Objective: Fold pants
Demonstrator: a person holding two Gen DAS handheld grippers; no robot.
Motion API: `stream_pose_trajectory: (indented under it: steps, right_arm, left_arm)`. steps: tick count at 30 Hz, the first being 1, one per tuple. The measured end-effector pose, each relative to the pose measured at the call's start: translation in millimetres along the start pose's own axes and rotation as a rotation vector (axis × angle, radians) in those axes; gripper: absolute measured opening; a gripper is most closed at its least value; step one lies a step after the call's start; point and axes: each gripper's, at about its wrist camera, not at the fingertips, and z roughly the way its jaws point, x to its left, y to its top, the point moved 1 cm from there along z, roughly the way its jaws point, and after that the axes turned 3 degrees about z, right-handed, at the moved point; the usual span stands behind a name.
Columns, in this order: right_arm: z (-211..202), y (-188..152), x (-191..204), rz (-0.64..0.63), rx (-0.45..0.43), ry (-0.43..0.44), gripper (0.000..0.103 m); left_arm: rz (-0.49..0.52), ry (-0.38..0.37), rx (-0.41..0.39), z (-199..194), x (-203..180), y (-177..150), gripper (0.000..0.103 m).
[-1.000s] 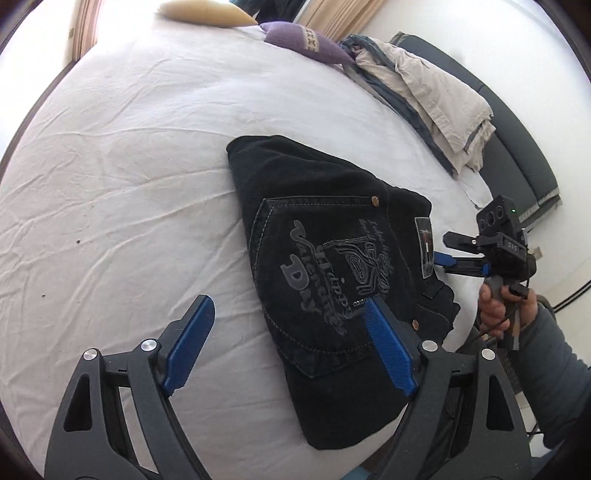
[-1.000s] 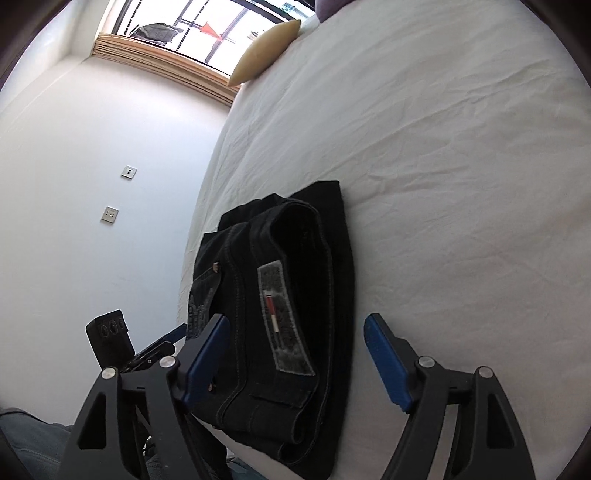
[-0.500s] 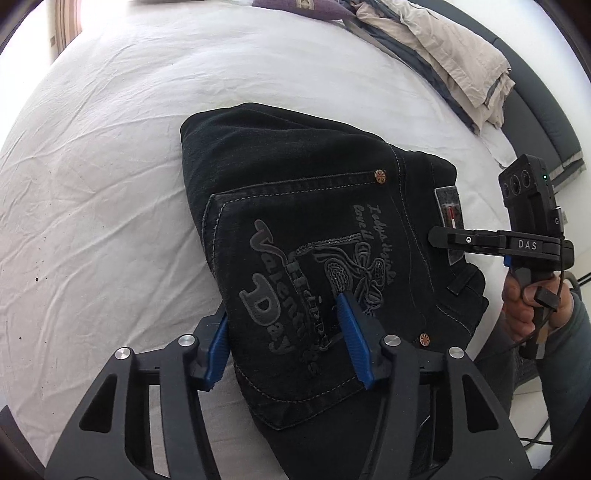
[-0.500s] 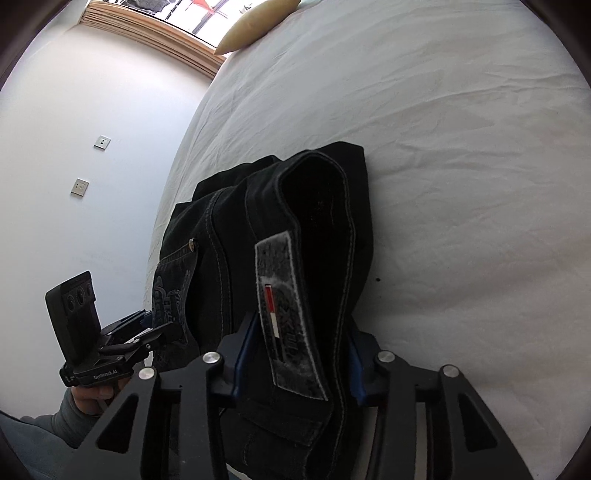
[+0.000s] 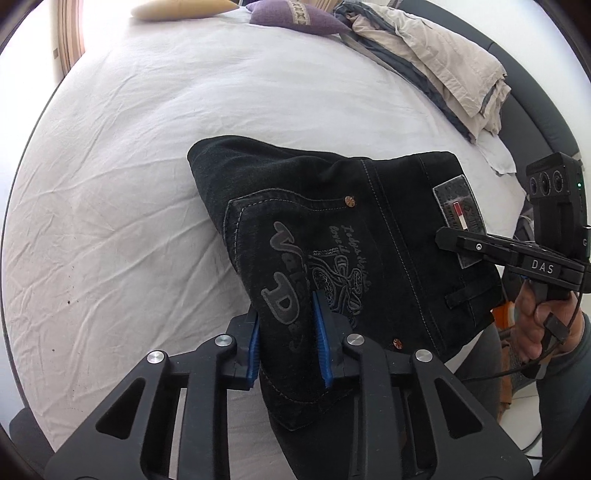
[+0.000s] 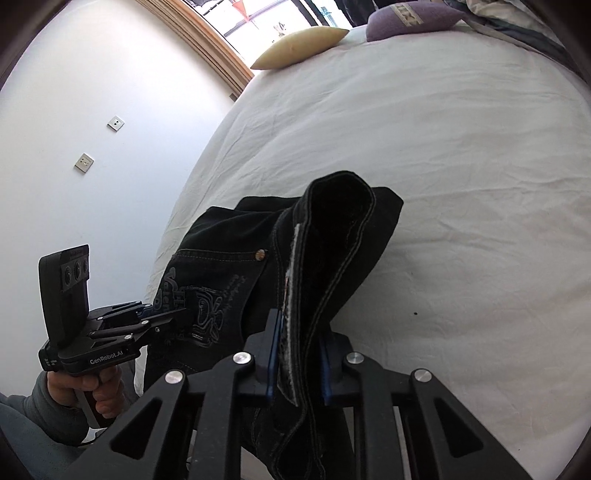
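Wrinkled white bedsheet is covering the bed; daylight is coming through wood-framed window; two square wall sockets are sitting on plain white wall.

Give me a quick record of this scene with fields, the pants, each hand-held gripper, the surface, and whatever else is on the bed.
garment: black pants, folded into a compact stack, near edge raised off the sheet
left hand-held gripper: has just been closing, pads clamped on the pocket-side edge
right hand-held gripper: has just been closing, pads clamped on the waistband by the label
surface: white bed sheet, wrinkled
other items: yellow pillow, purple pillow, beige clothes pile
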Motion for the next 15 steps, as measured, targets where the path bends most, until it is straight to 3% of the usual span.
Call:
stream_pose_trajectory:
  steps: [8,15]
  right_arm:
    - [2,70,21,-0.061,-0.089,0.049,0.019]
    - [61,146,-4,0.026,-0.117,0.086,0.019]
  left_arm:
    - [0.061,0.074,-0.114,-35,32,63,0.023]
    - [0.111,0.131,-0.144,-6,81,135,0.023]
